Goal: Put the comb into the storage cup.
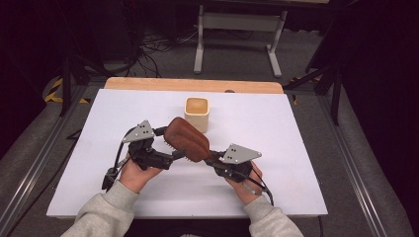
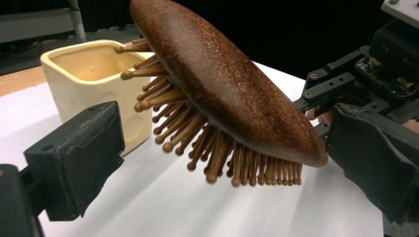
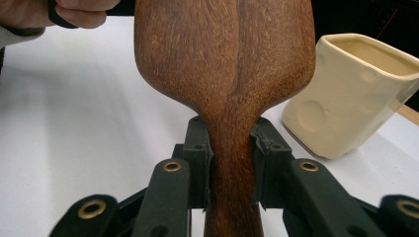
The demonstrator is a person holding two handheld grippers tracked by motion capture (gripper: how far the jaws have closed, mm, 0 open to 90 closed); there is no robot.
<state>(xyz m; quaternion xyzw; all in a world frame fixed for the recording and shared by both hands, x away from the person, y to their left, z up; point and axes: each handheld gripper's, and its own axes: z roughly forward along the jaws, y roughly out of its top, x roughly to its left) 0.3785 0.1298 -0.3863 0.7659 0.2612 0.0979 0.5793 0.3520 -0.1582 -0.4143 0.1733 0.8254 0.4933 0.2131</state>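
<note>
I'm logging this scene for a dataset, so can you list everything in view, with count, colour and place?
hairbrush: one, dark brown wood with lighter wooden bristles, held above the table's middle, bristles facing down
cup: one, cream, squarish and open-topped, standing on the table just beyond the brush
table: one, white top with a bare wooden strip along the far edge
metal stand: one, pale grey, on the floor beyond the table
right gripper: one, black, jaws closed on the brush's handle
left gripper: one, black, jaws wide apart on either side of the brush head, not touching it
hands: two, in grey sleeves, at the near edge
</note>
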